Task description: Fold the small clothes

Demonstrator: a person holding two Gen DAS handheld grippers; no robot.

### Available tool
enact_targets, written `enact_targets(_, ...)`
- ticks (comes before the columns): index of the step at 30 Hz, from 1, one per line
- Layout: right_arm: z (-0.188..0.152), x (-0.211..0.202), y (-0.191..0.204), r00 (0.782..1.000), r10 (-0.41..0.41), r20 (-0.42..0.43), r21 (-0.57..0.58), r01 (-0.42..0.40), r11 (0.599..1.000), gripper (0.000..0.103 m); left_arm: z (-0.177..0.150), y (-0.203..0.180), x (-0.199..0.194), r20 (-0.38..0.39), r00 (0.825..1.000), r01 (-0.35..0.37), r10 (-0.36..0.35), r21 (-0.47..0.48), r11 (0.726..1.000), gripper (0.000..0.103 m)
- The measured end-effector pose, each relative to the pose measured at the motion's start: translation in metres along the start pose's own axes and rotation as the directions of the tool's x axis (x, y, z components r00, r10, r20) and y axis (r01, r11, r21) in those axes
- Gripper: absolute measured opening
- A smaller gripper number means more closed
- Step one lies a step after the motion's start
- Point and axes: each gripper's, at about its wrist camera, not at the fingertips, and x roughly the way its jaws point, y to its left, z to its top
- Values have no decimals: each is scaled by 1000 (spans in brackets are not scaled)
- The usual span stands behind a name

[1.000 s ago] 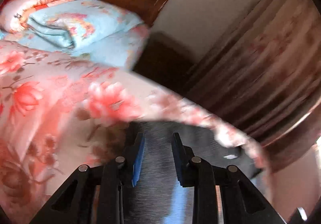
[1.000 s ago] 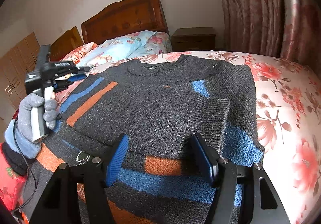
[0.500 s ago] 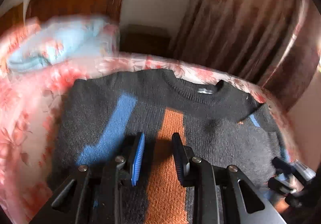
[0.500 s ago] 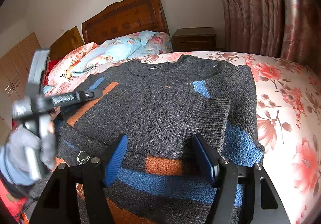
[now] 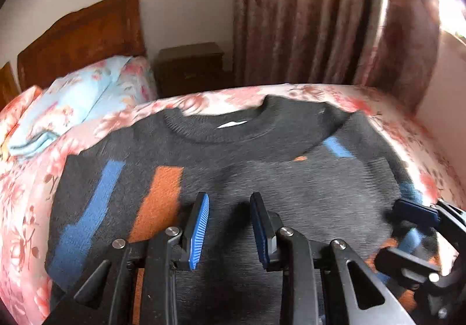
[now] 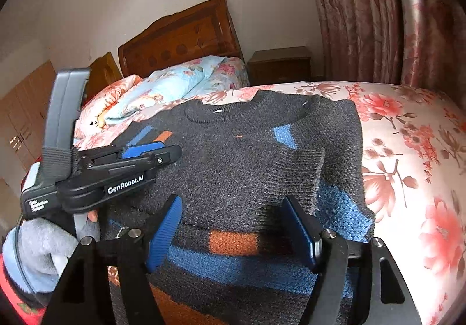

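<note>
Pillow (image 6: pixel 174 89) and nightstand (image 6: pixel 279 64) beyond sweater (image 6: pixel 247 156)

I see the sweater (image 6: pixel 250 161) as coarse, matt knit wool, fuzzy on the flat parts and ribbed at the cuff and collar. Under it the bedspread (image 6: pixel 407 167) looks like smooth, faintly sheeny printed cloth. My right claw (image 6: pixel 233 228) has matt black plastic arms, ridged blue rubbery pads (image 6: pixel 164 233) and small bright metal pins; my left claw (image 5: pixel 230 226) is built alike. The glove (image 6: pixel 40 249) is soft grey fleece-like fabric. The headboard (image 6: pixel 180 39) and nightstand (image 6: pixel 279 62) are dark varnished wood with a dull shine. The curtain (image 6: pixel 378 13) is satiny, glossy on its folds.
</note>
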Motion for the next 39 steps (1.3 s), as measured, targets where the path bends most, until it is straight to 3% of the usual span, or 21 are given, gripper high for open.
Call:
enact_targets(7, 1, -1, 0, 1000, 7, 1, 3, -7, 1000, 103, -4, -3, 0, -44, 998, 40, -38, 52, 998, 30)
enact_targets(10, 0, -2, -1, 1000, 5, 8, 6, -5, 1000, 103, -7, 27, -19, 34, 998, 49, -46, -81, 995, 30)
enact_targets(12, 0, -5, -2, 1000, 7, 20, 12, -7, 1000, 103, -15, 62, -33, 73, 997, 3, 12, -202, 979, 30)
enact_targets(14, 0, -6, -3, 1000, 8, 29, 18, -8, 1000, 103, -30, 97, -38, 91, 995, -2, 33, -324, 946, 30)
enact_targets(16, 0, -7, -4, 999, 8, 35, 22, -9, 1000, 103, -46, 125, -25, 43, 999, 12, 6, -410, 912, 26)
enact_targets(18, 0, -7, -5, 999, 6, 37, 29, -7, 1000, 103, -52, 140, -24, 84, 995, 86, -53, -469, 879, 28)
enact_targets(20, 0, -9, -5, 999, 4, 46, 28, -6, 1000, 103, -49, 131, -21, 59, 998, 46, -23, -431, 901, 28)
enact_targets(23, 0, -10, -7, 998, -5, 57, 44, 2, 999, 103, -45, 120, -23, 39, 999, 6, 9, -367, 930, 37)
enact_targets(27, 0, -15, -11, 997, -7, 81, 54, 3, 999, 103, -48, 130, -23, 63, 998, 54, -31, -404, 913, 38)
enact_targets(32, 6, 7, -11, 999, -32, -33, 53, 34, 998, 103, -51, 130, -24, 72, 997, 68, -42, -417, 906, 38)
enact_targets(39, 2, -5, -11, 1000, -15, 27, 50, 14, 999, 103, -52, 134, -28, 74, 995, 97, -71, -434, 896, 38)
